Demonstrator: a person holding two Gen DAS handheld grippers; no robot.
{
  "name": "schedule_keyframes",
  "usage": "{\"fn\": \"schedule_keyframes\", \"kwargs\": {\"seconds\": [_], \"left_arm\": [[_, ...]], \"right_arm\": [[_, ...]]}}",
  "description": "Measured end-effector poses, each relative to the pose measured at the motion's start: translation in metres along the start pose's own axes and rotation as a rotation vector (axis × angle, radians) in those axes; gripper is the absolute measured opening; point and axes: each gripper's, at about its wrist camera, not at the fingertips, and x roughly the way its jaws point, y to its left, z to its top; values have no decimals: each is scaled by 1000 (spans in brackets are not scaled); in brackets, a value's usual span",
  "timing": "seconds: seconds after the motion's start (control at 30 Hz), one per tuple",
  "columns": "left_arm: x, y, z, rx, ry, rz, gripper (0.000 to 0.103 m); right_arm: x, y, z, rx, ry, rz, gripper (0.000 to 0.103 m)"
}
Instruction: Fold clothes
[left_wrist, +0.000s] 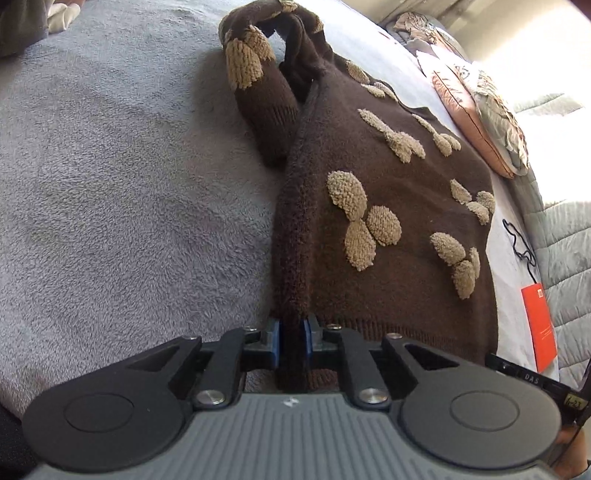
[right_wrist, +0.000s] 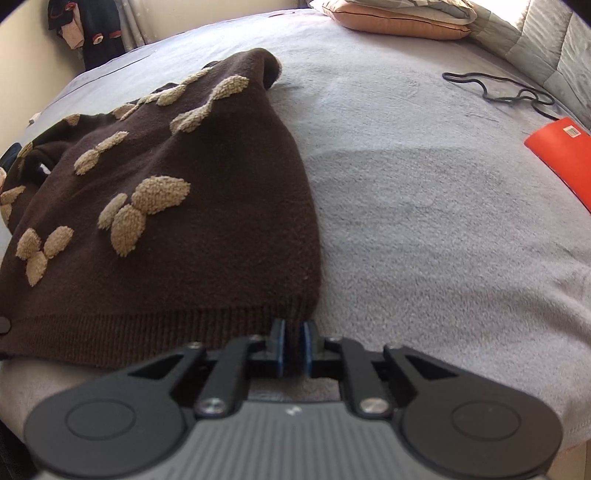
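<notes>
A dark brown knitted sweater with tan fluffy leaf patches lies on a grey fleece blanket. In the left wrist view its folded left edge runs straight into my left gripper, whose blue pads pinch the fabric at the hem. A crumpled sleeve lies bunched at the far end. In the right wrist view the sweater spreads to the left, and my right gripper pinches the ribbed hem at its right corner.
An orange tag on a black cord lies on the blanket to the right. Pillows and a quilted headboard sit at the far right. Dark clothes hang in the far left corner.
</notes>
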Motion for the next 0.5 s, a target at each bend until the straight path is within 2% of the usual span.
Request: {"fn": "schedule_keyframes", "kwargs": {"seconds": [0.07, 0.1, 0.13, 0.2, 0.33, 0.5], "left_arm": [[-3, -2, 6, 31, 21, -1, 25], [-7, -4, 8, 46, 21, 7, 32], [-12, -5, 10, 58, 10, 15, 35], [-23, -11, 15, 91, -36, 19, 38], [-34, -25, 33, 130, -131, 5, 51], [-19, -48, 62, 190, -218, -45, 53]], "right_arm": [[-1, 2, 3, -20, 5, 7, 29], [-2, 3, 5, -30, -3, 6, 45], [-4, 3, 7, -39, -16, 2, 58], [-8, 4, 13, -49, -42, -2, 66], [-12, 2, 33, -15, -100, 25, 78], [-3, 7, 70, 47, -189, 49, 84]]}}
